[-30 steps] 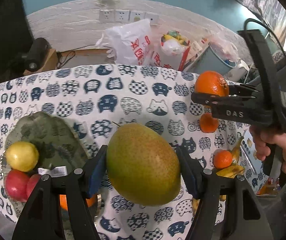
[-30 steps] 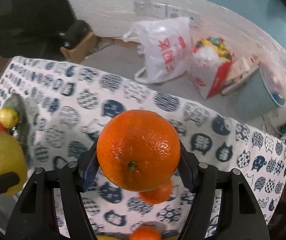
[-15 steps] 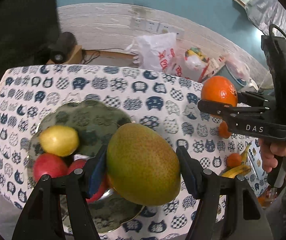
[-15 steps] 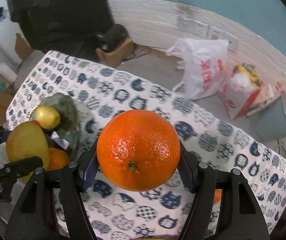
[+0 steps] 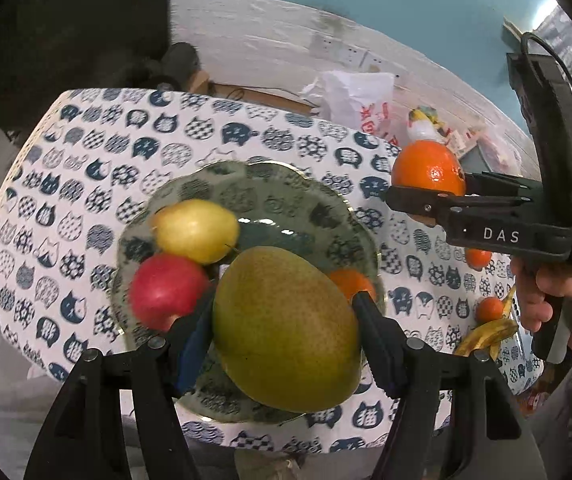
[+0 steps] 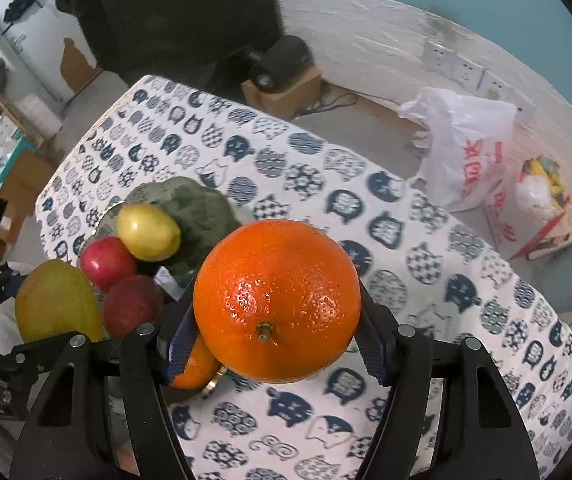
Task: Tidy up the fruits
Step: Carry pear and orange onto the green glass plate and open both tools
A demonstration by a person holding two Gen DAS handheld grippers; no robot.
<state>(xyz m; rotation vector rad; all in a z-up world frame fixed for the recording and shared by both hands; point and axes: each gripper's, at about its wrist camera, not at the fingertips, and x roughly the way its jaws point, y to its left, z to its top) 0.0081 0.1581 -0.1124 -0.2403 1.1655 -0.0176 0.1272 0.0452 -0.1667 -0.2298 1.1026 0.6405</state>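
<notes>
Mango [image 5: 286, 330] clamped in left gripper [image 5: 283, 334] fingers above plate [image 5: 281, 188], hiding its near half | orange [image 6: 275, 300] clamped in right gripper [image 6: 273, 320], over surface [image 6: 426, 240] beside plate | second red fruit [image 6: 131, 304] partly hidden | banana [image 5: 486, 334] cut off.

Lived-in home room. Table under a white cloth printed with navy cat heads [image 6: 286, 152]. White plastic shopping bag [image 6: 466, 148] on the floor, white wall sockets [image 6: 458, 66].
</notes>
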